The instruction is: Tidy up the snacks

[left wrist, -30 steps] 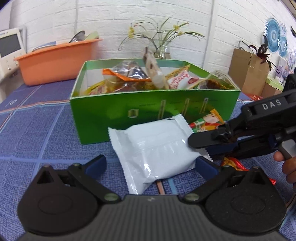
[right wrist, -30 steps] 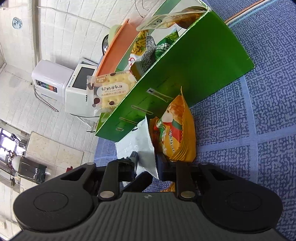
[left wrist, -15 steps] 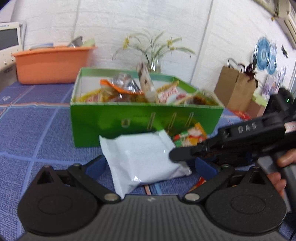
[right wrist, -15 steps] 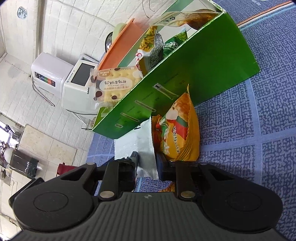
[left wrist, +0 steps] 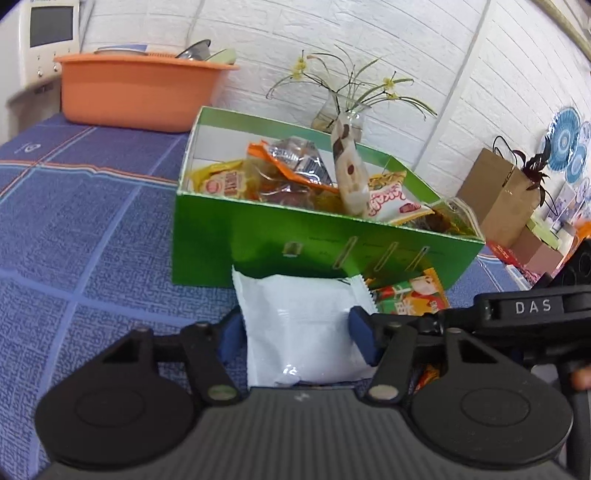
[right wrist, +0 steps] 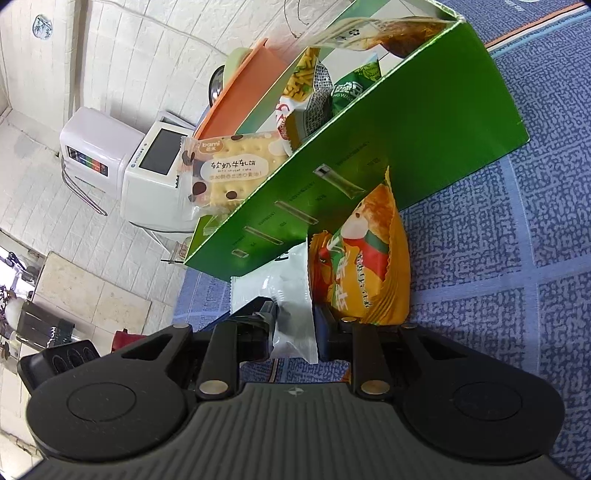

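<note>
1. Snacks, loose: white packet lies on the desk just in front of the green box, its far edge touching or nearly touching the box's front wall. Orange-yellow packet lies beside it, one end against the same wall.
2. Snacks, stowed: green box holds a heap of packets reaching above its rim; a biscuit packet stands upright and leans over the rim, and a clear bag overhangs one corner.
3. Left hand-held gripper: low over the desk, pointing down toward the box. Its blue pads flank the white packet's two side edges and are closing in; both look to touch the wrapper, which is not visibly squeezed.
4. Right hand-held gripper: comes in from the right side of the left view, rolled on its side, and is clamped on the white packet's crimped end, though its jaws are starting to ease apart. A fingertip shows at its handle.
5. Open room: blue patterned desk is bare to the left of the box and packets. Behind, well apart, sits an orange basin; a vase of flowers stands just behind the box, and a paper bag stands further right.
</note>
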Available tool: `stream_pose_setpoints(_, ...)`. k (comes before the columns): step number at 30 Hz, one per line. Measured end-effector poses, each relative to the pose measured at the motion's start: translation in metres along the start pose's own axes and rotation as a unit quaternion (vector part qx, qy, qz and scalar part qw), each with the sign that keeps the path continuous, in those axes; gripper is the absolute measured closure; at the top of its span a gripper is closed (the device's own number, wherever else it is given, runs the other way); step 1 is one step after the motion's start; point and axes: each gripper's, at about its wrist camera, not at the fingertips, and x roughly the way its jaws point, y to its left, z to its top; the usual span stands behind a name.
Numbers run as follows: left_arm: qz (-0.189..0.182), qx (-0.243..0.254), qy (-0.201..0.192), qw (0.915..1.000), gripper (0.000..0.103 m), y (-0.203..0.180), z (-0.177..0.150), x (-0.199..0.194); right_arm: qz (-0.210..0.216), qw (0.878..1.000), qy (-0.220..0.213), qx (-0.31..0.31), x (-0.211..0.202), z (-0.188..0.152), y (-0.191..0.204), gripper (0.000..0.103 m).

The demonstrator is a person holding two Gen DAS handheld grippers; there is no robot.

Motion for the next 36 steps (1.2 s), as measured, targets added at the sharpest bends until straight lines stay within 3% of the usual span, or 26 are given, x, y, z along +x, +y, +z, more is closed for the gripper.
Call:
stream_pose_setpoints(2, 0.001, 0.009, -0.001, 1.0000, 0.046, -0.001, -0.002, -0.001, -0.021, 0.999, -0.007, -0.042, 0.002, -0.004, 0.011, 0.073)
stream_pose_setpoints(6, 0.004, 0.026, -0.004, 0.9996, 0.051, -0.006, -0.002, -0.005, -0.075, 0.986, -0.029, -0.146, 0.001, -0.021, 0.043, 0.073)
stream_pose_setpoints(8, 0.002, 0.029, -0.003, 0.9996, 0.056, -0.006, -0.001, -0.008, -0.088, 0.981, -0.035, -0.169, 0.001, -0.027, 0.053, 0.076)
stream_pose_setpoints(19, -0.017, 0.029, -0.040, 0.9987, 0.063, -0.010, 0.005, -0.039, -0.054, 0.982, -0.079, -0.163, -0.015, -0.033, 0.062, 0.077)
stream_pose_setpoints(25, -0.024, 0.057, -0.076, 0.9952, 0.064, -0.024, 0.017, -0.062, -0.038, 0.975, -0.120, -0.184, -0.034, -0.033, 0.078, 0.077)
stream_pose_setpoints(36, -0.020, 0.122, -0.123, 0.9847, 0.064, -0.061, 0.098, -0.054, -0.018, 0.956, -0.226, -0.188, -0.049, 0.021, 0.100, 0.077)
